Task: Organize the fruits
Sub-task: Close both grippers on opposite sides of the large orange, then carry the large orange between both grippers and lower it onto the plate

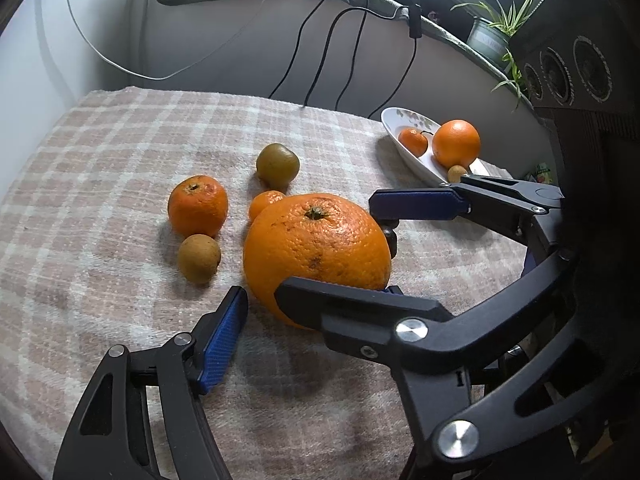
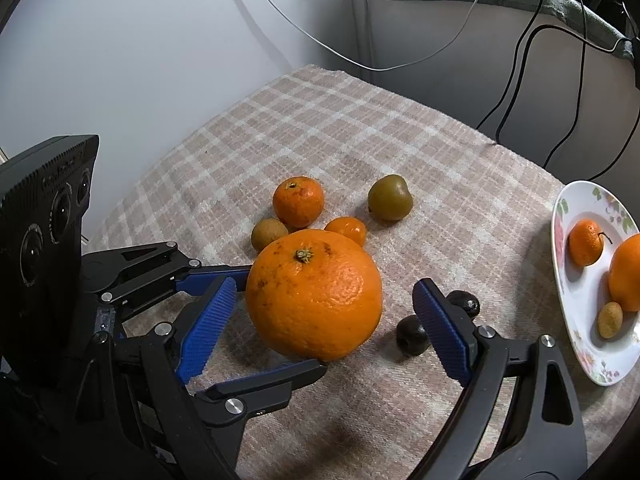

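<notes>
Both your tongs, the left gripper and the right gripper, stand spread around the big orange on the checked cloth; it looks heavy, firm and round, so pinch across its middle.

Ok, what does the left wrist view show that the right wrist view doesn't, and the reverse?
Left wrist only: a potted plant on the ledge. Right wrist only: a clear look at two dark fruits beside the large orange. Both: that orange, four smaller fruits behind it, the checked cloth, the plate holding three fruits.
</notes>
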